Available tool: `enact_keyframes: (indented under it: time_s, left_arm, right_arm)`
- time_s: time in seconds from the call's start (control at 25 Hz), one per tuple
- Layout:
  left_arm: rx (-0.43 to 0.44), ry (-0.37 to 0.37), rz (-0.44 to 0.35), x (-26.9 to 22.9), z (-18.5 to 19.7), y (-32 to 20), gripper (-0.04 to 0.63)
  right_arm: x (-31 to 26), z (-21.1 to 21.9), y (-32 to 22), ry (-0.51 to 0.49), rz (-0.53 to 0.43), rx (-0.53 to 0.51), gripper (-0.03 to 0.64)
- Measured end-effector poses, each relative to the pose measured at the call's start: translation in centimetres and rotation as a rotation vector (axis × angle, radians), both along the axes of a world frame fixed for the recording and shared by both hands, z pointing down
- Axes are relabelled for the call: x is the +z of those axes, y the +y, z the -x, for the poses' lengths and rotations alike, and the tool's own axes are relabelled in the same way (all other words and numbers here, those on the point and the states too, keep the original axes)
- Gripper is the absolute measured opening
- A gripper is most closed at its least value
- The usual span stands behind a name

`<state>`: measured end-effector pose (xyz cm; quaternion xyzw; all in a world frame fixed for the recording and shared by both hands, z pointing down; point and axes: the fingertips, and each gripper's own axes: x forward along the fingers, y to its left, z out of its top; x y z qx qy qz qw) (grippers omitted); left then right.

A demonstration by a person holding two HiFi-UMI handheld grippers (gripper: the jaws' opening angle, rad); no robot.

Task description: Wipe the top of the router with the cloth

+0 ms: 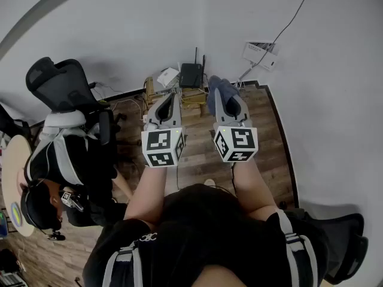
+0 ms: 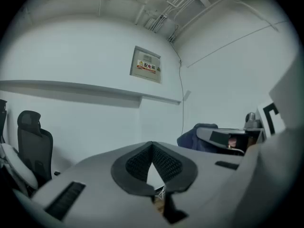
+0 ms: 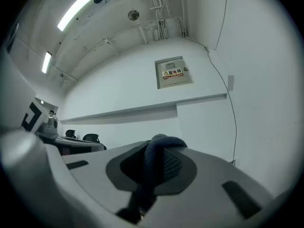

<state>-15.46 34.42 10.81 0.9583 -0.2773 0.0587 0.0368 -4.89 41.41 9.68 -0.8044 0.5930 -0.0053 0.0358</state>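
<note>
The black router [image 1: 191,75] with two upright antennas stands on a low wooden stand [image 1: 195,97] by the wall. My right gripper [image 1: 226,95] is held just right of it, shut on a dark blue cloth [image 1: 216,87] that bunches out past its tip. In the right gripper view the cloth [image 3: 160,156] fills the jaws of that gripper [image 3: 159,144]. My left gripper [image 1: 169,98] hovers left of the router with its jaws shut and nothing in them; its own view shows the pads [image 2: 137,164] meeting at the tip. Both gripper views point up at the wall, so the router is hidden there.
A white box [image 1: 168,76] lies on the stand left of the router. Cables trail over the wooden floor. A black office chair [image 1: 60,84] and a seated person [image 1: 72,160] are on the left, a wall socket box [image 1: 260,54] is up on the right, and another chair [image 1: 344,244] is at lower right.
</note>
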Motion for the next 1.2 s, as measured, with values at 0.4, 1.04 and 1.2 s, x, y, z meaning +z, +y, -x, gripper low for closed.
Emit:
enact_keyframes:
  time_s: [0.4,1.04,1.2]
  left_arm:
    - [-0.013,0.004,-0.004,-0.1,-0.2,-0.4,-0.006]
    - [-0.054,0.006,-0.002,1.7,-3.5,1.9,-0.006]
    - [-0.076,0.004,0.001,2.2,-4.3,1.3,-0.006]
  right_arm:
    - [-0.1,-0.1,-0.2,-0.014,-0.017,-0.021,0.023]
    - [1.3,-2.5,1.7,-0.013,-0.029,-0.144,0.023]
    - [1.8,-3.5,0.9,-0.027,-0.035,-0.17,0.023]
